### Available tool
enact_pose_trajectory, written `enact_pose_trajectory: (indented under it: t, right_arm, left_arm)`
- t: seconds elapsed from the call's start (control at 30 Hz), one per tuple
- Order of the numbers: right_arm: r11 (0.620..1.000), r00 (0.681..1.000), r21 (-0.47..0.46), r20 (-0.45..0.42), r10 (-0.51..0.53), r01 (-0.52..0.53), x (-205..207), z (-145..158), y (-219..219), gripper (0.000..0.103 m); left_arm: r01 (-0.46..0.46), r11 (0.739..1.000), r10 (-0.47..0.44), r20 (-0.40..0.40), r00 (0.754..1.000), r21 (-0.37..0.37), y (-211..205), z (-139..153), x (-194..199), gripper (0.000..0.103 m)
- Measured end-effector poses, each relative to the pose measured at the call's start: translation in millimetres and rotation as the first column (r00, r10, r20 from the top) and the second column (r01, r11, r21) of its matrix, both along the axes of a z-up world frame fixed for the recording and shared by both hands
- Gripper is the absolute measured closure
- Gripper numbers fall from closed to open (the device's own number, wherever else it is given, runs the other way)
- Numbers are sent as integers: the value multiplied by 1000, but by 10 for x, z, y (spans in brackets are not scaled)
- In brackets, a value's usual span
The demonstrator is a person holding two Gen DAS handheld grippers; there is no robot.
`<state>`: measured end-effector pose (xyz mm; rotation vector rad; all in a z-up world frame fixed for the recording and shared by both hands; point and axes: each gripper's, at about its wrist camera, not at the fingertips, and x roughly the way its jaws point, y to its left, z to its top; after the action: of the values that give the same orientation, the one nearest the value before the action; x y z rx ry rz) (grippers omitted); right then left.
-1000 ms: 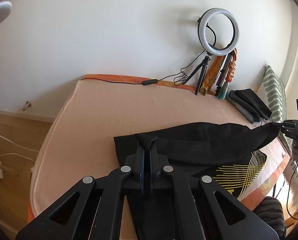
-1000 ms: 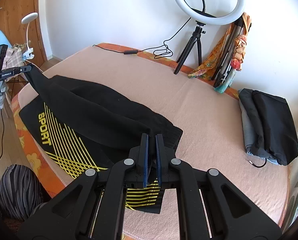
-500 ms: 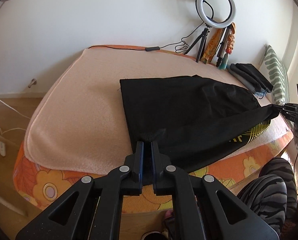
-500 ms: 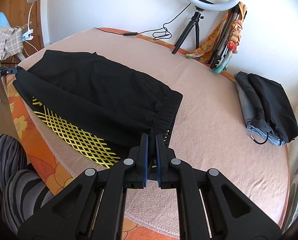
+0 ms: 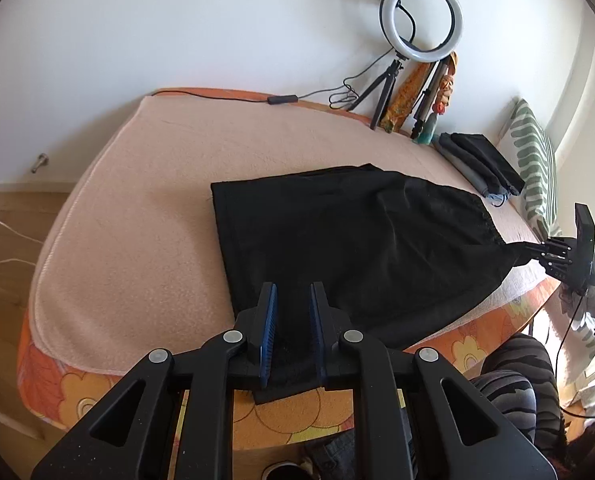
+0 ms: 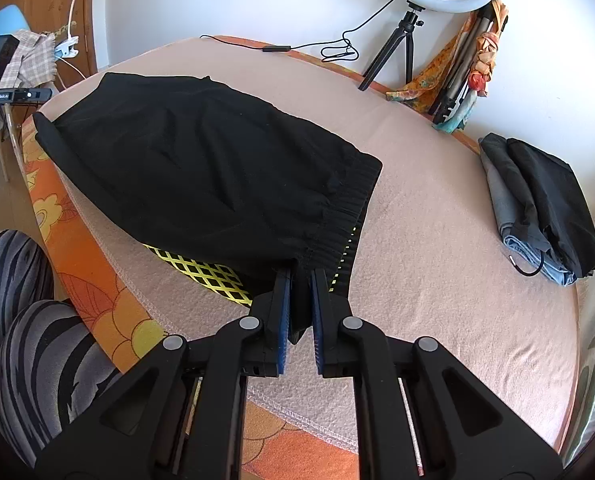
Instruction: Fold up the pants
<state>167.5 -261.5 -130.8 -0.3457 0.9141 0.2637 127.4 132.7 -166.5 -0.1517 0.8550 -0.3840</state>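
Black pants (image 5: pixel 337 240) with a yellow print (image 6: pixel 205 276) lie folded in half on the pink blanket (image 5: pixel 137 220), near the bed's front edge. My left gripper (image 5: pixel 291 292) is at the hem end. Its jaws are opening, and the cloth lies loose between the parted blue pads. My right gripper (image 6: pixel 299 276) is shut on the elastic waistband (image 6: pixel 349 200) at the other end of the pants (image 6: pixel 201 168). The right gripper (image 5: pixel 537 248) also shows in the left wrist view, pulling the waistband corner taut. The left gripper (image 6: pixel 49 94) appears at the far left of the right wrist view.
A folded stack of dark clothes (image 6: pixel 537 200) lies at the far right of the bed, by a green patterned pillow (image 5: pixel 533 160). A ring light on a tripod (image 5: pixel 421 16) and a cable stand at the wall. A person's striped-trousered legs (image 6: pixel 37 352) are at the bed's front edge.
Both grippers came down and laid the upper half of the pants flat over the yellow-printed half. The left jaws have parted; the right still grips.
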Motion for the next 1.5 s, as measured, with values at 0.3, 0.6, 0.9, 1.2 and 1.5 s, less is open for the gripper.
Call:
enact_pose_trajectory:
  t: [0.3,0.6,0.9,1.2,1.5]
  right_arm:
    - [986,997,150,4,-73,72,52,322,-277,59]
    - [967,993,232,31,-113,103,859,537,-276,46]
    - [958,999,284,-12,44,-39,1695,373,504,46]
    - [945,974,297,-132,186,-140,2283,-55,1349,46]
    - [949,942,230,-206,264,-216,2450,-412,1846,48]
  left_arm:
    - [150,985,-140,-123,983,80,-118,-257,-240,88]
    - [-16,998,17,-30,999,53,236,116,342,75]
    - [-66,996,70,-64,995,60,233,-48,1017,51]
    - [-84,994,90,-97,991,64,258,-266,1238,47]
    - [-47,996,55,-104,993,71,215,-367,1232,48]
